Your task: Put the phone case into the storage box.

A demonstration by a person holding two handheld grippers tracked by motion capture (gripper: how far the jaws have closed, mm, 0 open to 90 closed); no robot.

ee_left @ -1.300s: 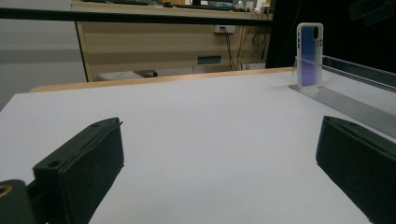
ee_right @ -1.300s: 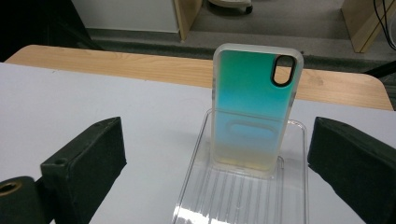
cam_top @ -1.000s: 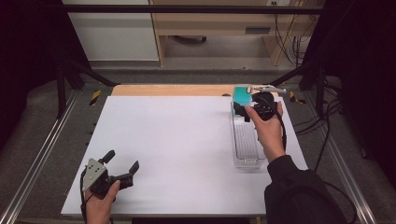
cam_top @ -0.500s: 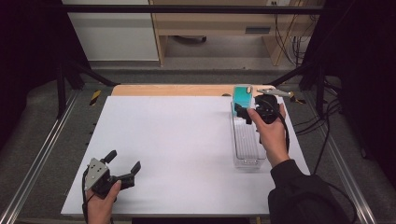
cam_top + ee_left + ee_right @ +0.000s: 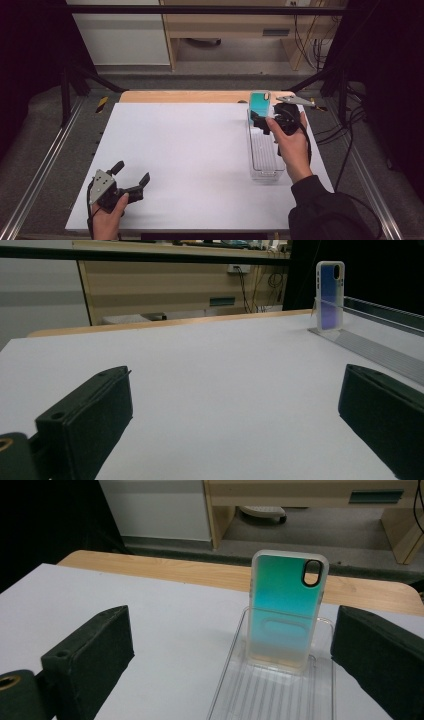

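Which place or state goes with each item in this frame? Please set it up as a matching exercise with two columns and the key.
Things:
1. left gripper
2. right gripper
3. phone case
4. clear tray

Places or states:
A. stands upright at the tray's far end
B. open, near the table's front left corner
C. lies along the table's right side
D. open, held over the tray, facing the case

Pairs: 1-B, 2-D, 3-A, 4-C
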